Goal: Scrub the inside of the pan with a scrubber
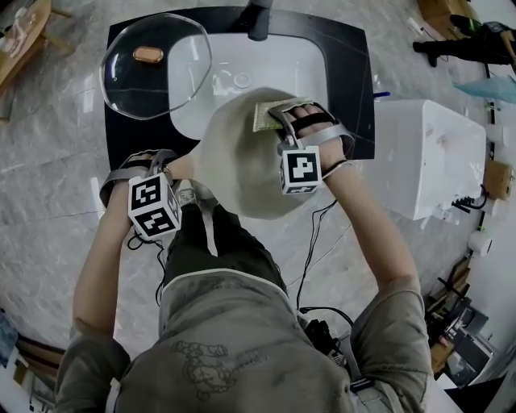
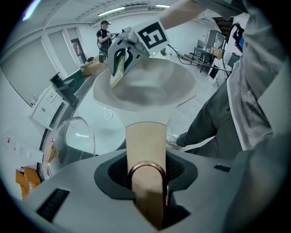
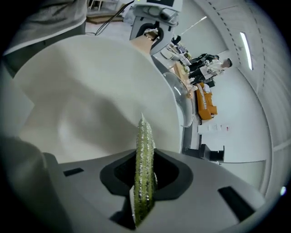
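Left gripper [image 2: 148, 182]: jaws clenched on the pan's wooden handle [image 2: 145, 145]. The copper ring [image 2: 146, 170] at the handle's end sits right between the jaws; only the left gripper view shows this, since in the head view the grip is hidden under the marker cube.

Right gripper [image 3: 144, 182]: jaws grasping the green scrubber [image 3: 144, 168], seen edge-on in the right gripper view and standing up out of the jaws. The head view shows its flat face instead, a pale rectangle.

The pan [image 1: 242, 161] is cream inside. It is held up over the front edge of the white sink [image 1: 201, 56], with the handle toward the person's left. The scrubber is inside the pan at the far wall near the rim. In the left gripper view its lower edge touches the inner wall.

Only the head view shows the black table [image 1: 355, 81], the faucet [image 1: 260, 20], and a glass lid [image 1: 153, 68] with a brown knob [image 1: 148, 54] lying at the sink's left edge. It also shows a white box [image 1: 427, 161] to the right of the table.

The left gripper view alone shows a second person [image 2: 104, 34] standing far off in the room.
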Demonstrator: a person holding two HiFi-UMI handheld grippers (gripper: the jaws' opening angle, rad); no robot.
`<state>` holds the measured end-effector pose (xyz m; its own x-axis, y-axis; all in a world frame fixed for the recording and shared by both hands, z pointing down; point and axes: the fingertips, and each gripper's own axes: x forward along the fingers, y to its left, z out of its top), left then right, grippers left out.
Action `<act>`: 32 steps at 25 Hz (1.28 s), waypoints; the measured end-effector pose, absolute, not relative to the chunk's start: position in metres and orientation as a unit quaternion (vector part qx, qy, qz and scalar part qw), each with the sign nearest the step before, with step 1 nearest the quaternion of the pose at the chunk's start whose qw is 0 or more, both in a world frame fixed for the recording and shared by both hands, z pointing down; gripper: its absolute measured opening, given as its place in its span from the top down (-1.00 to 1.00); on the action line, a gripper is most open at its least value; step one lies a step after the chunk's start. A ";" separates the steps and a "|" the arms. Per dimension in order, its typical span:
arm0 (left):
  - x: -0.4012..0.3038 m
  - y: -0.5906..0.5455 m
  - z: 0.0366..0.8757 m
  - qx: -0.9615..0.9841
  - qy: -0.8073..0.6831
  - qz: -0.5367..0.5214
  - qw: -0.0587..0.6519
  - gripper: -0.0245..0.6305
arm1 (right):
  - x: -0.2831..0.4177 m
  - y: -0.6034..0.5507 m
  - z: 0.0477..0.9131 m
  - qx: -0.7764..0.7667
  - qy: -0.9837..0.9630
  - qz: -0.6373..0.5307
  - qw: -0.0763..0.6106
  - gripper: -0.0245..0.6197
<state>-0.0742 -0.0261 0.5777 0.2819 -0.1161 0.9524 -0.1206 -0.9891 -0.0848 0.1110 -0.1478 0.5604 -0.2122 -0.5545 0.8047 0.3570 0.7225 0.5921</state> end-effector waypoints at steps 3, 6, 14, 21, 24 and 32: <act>-0.075 -0.026 0.578 0.800 -0.068 0.596 0.000 0.44 | 0.121 -0.144 0.574 0.051 -0.660 -0.372 0.651 0.69; -0.075 -0.026 0.578 0.800 -0.066 0.596 0.004 0.44 | 0.139 -0.136 0.585 0.042 -0.649 -0.333 0.683 0.69; -0.076 -0.026 0.579 0.797 -0.073 0.599 0.009 0.44 | 0.177 -0.099 0.599 0.005 -0.627 -0.231 0.744 0.69; -0.076 -0.026 0.580 0.794 -0.079 0.602 0.014 0.44 | 0.195 -0.064 0.602 -0.022 -0.604 -0.147 0.783 0.69; -0.076 -0.025 0.579 0.793 -0.082 0.603 0.016 0.44 | 0.201 -0.047 0.600 -0.039 -0.595 -0.111 0.795 0.69; -0.075 -0.025 0.580 0.790 -0.089 0.606 0.018 0.44 | 0.175 0.017 0.599 -0.082 -0.646 0.057 0.757 0.69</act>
<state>-0.0754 -0.0250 0.5801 0.2487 -0.1191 0.9612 -0.1618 -0.9836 -0.0801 0.1753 0.0170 0.5988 0.1598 0.1913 0.9684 0.0201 0.9802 -0.1969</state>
